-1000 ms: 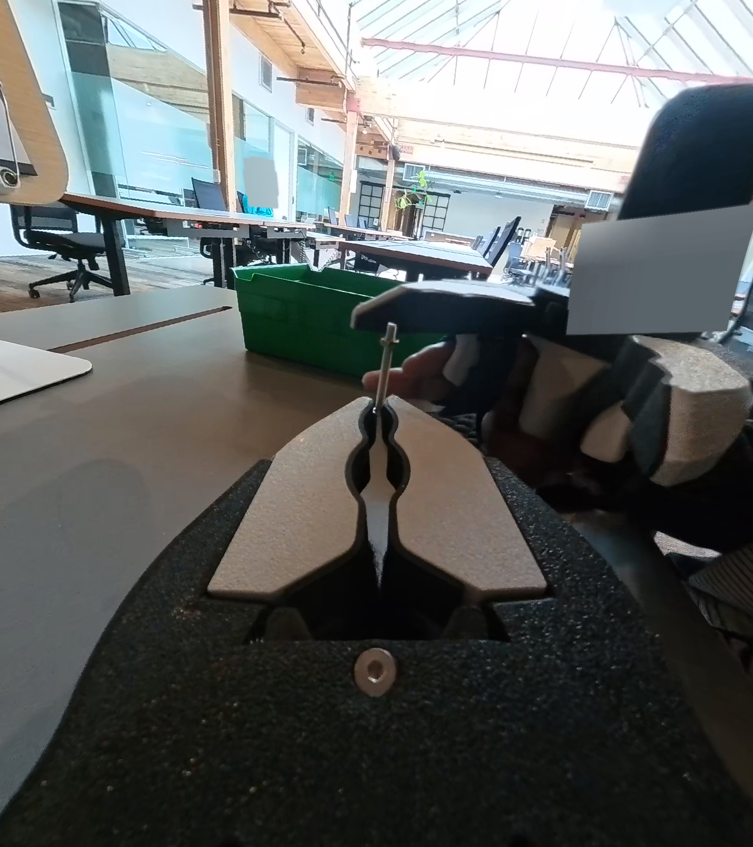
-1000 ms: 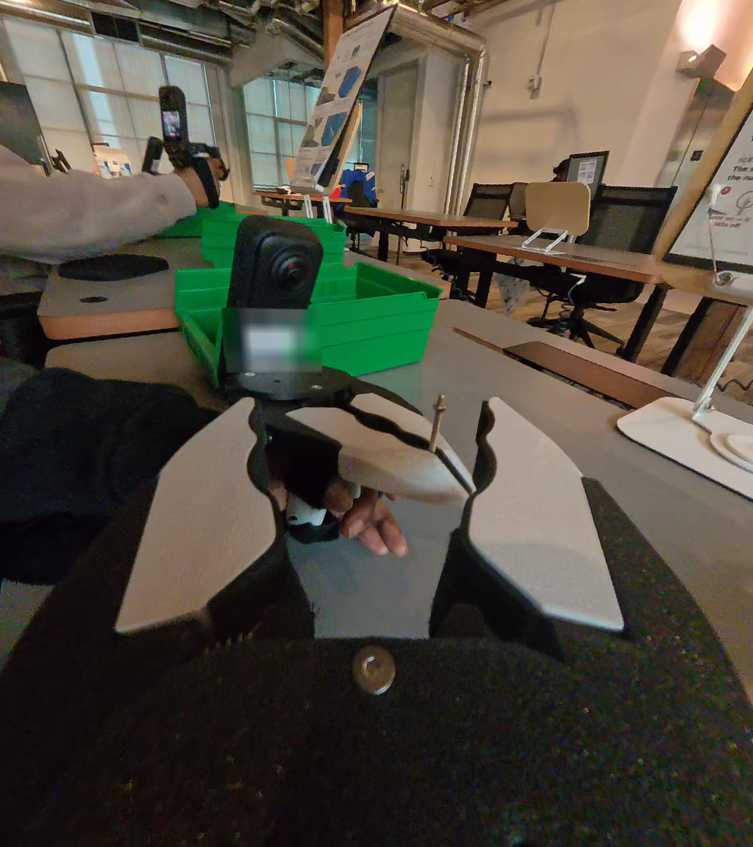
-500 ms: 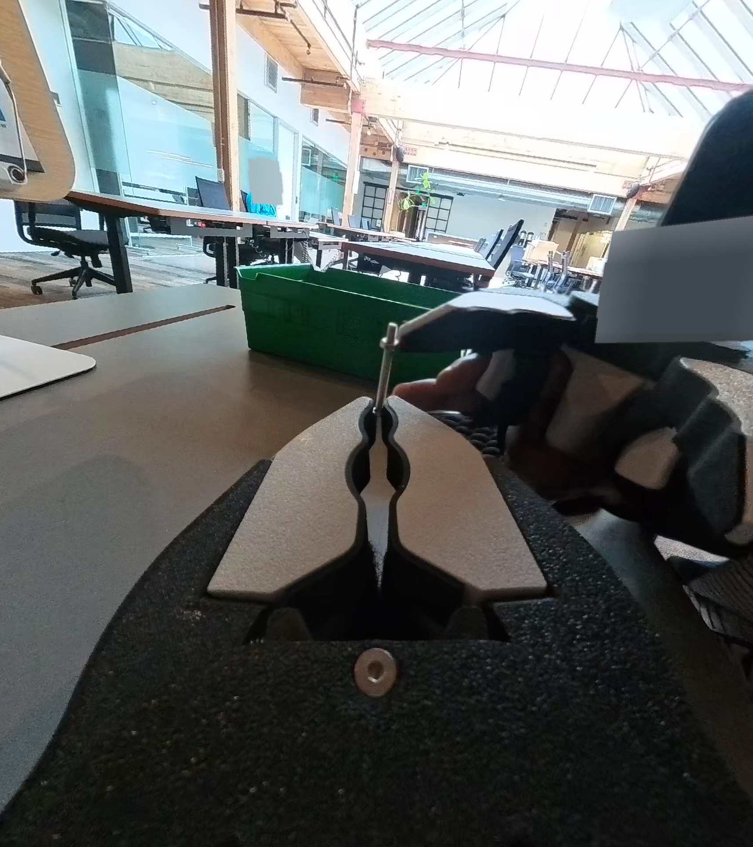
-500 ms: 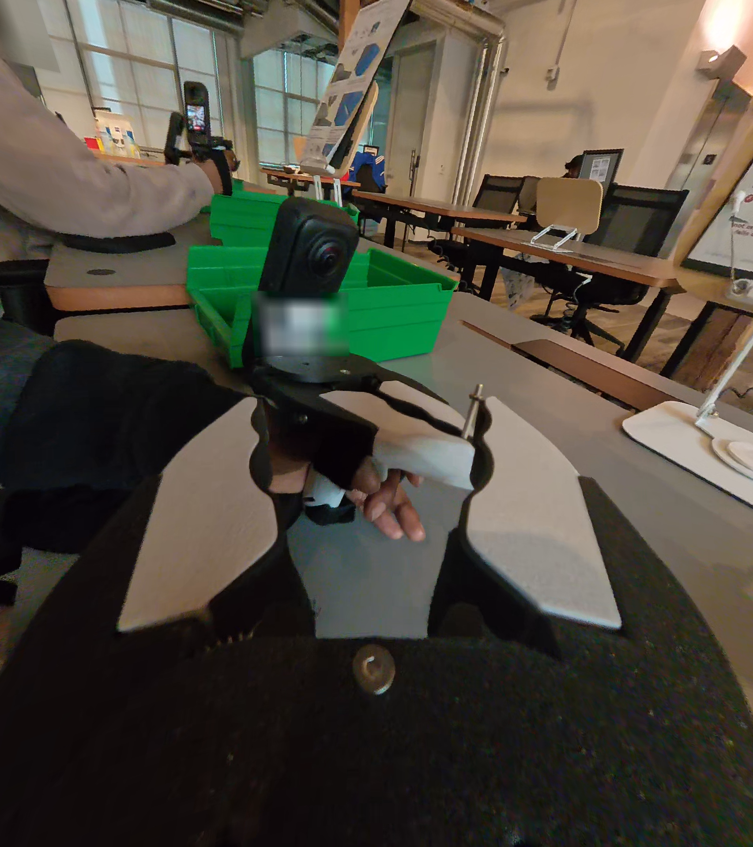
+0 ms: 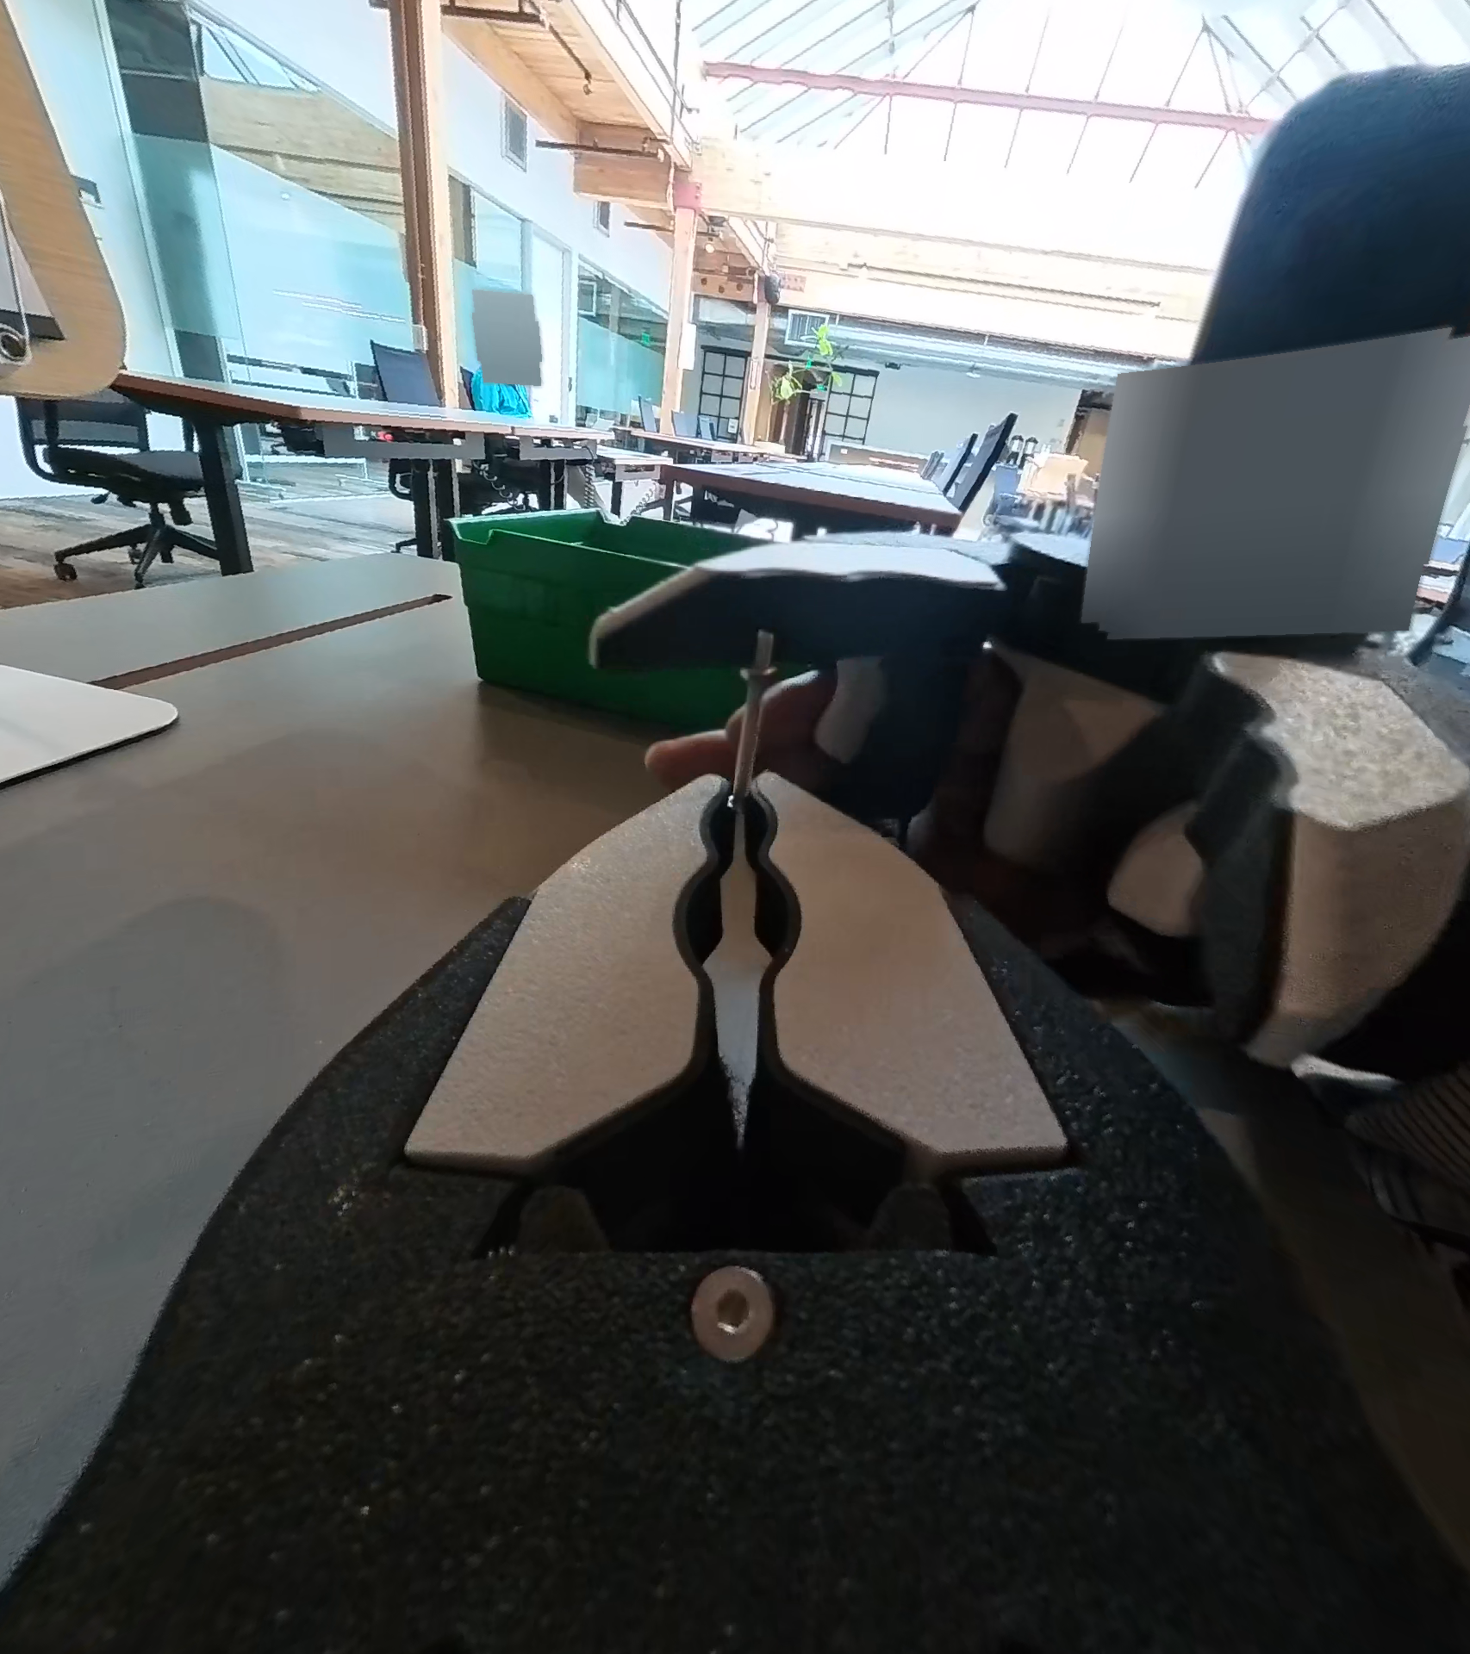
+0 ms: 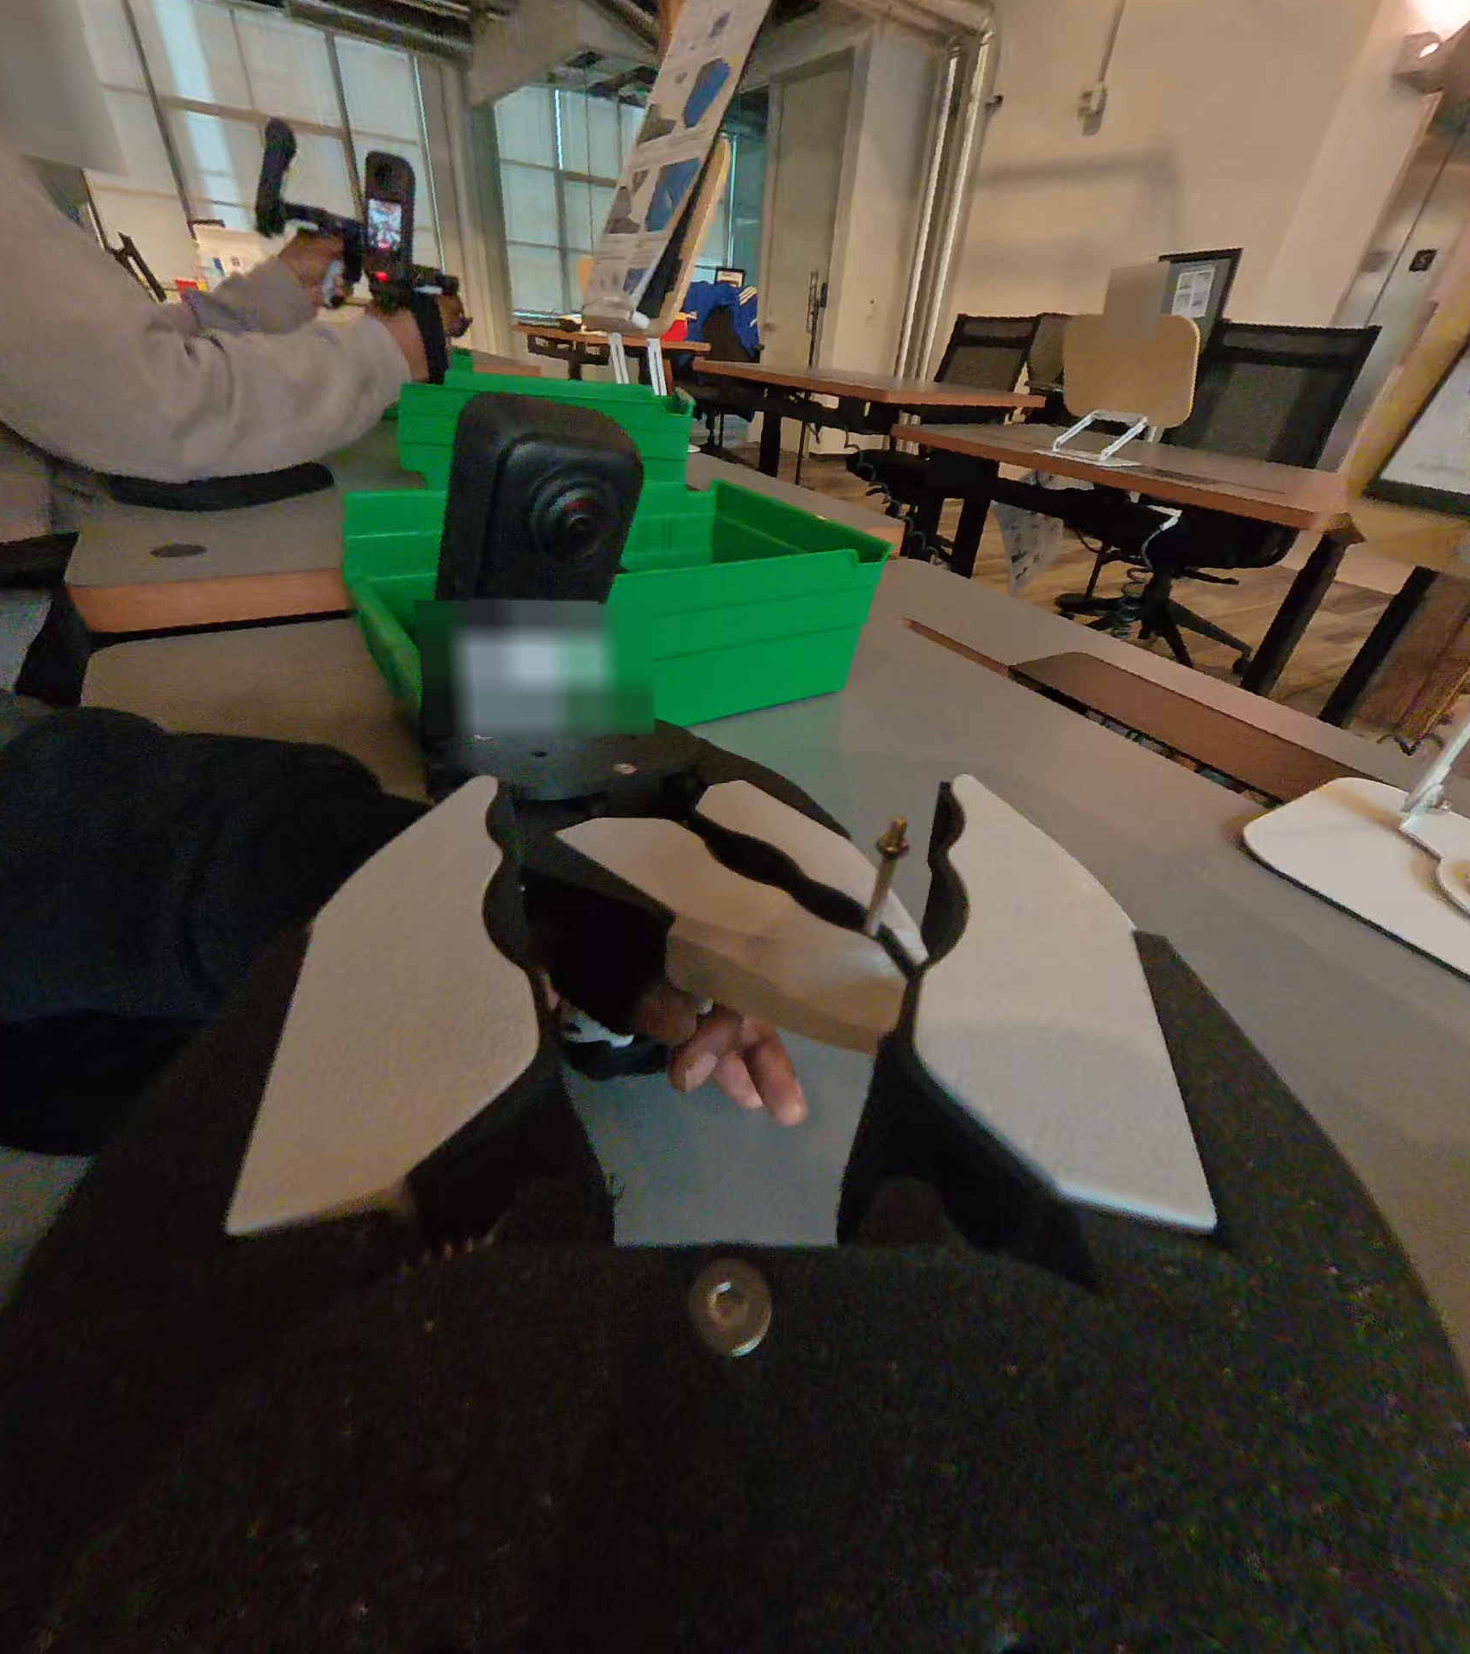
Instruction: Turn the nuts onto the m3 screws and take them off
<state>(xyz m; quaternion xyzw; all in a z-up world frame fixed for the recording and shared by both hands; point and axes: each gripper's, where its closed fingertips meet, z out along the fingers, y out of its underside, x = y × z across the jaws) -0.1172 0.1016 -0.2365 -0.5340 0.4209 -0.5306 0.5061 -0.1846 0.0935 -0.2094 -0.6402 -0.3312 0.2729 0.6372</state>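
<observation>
Thin silver M3 screw (image 5: 747, 734), small brass nut (image 6: 893, 837) near its tip, is clamped upright by the left gripper (image 5: 736, 797) for access; the right gripper (image 6: 722, 859) is spread wide around it, untouching.

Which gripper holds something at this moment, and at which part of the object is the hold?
The left gripper is shut on the screw, pinching its lower end; a nut sits near the top. The right gripper is open and holds nothing.

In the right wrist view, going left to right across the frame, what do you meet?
Person's grey sleeve → green bin → screw held upright in the shut left hand-held gripper → white stand base.
</observation>
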